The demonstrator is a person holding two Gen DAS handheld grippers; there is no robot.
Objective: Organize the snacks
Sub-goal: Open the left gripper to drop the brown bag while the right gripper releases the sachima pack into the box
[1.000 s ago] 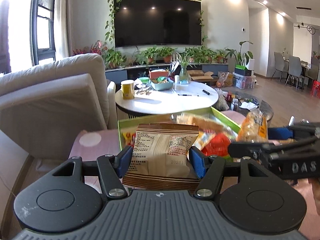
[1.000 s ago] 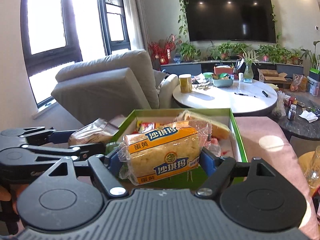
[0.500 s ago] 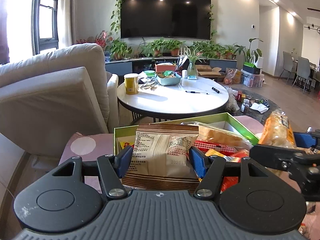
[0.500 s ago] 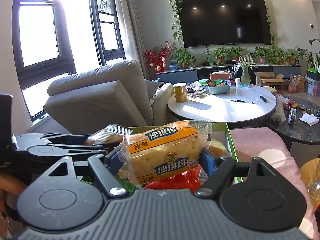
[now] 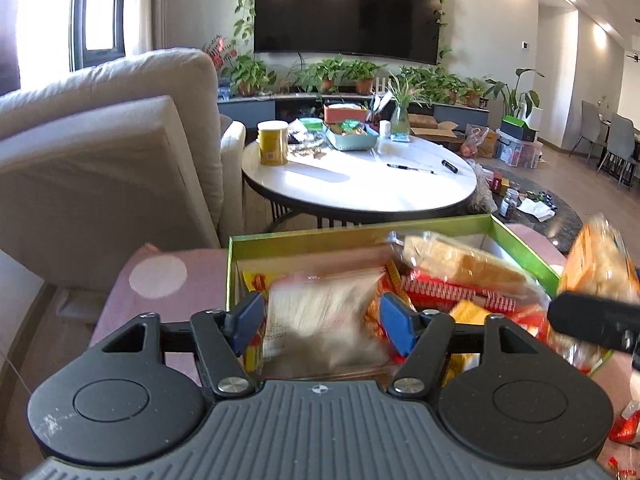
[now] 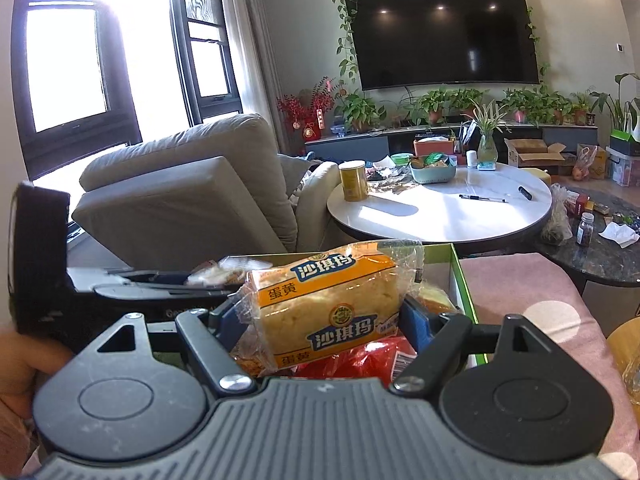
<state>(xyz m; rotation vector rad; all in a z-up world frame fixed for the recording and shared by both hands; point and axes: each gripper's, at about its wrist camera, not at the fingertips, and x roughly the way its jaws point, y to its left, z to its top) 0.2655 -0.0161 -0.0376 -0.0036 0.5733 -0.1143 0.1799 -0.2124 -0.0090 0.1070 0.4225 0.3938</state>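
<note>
- The left hand-held gripper (image 5: 322, 322) hangs just above the near left part of the green box (image 5: 520, 242). A pale snack packet (image 5: 320, 320) shows blurred between its blue fingers (image 5: 394, 322); they look slightly spread, with a gap on the right side, so I cannot tell whether they pinch it or have let go.
- If it is being dropped, it should land flat in the near left corner, on the yellow and red packs, not on edge.
- The right hand-held gripper (image 6: 326, 322) pinches a yellow egg-yolk cake pack (image 6: 332, 304) by both ends, above the box's near right side, over a red bag (image 6: 360, 360).
- That pack looks soft, so a light squeeze seems enough; a free spot near the right wall appears the sensible place, low before opening.
- The two tools are close; they should keep apart.
- The box rests on a pink cushioned surface (image 5: 176, 280) with pale dots.
- Beyond stand a round white table (image 6: 440, 208) with a yellow can (image 6: 354, 180), a beige armchair (image 6: 192, 200) to the left, and a wall television (image 6: 444, 36) over potted plants.
</note>
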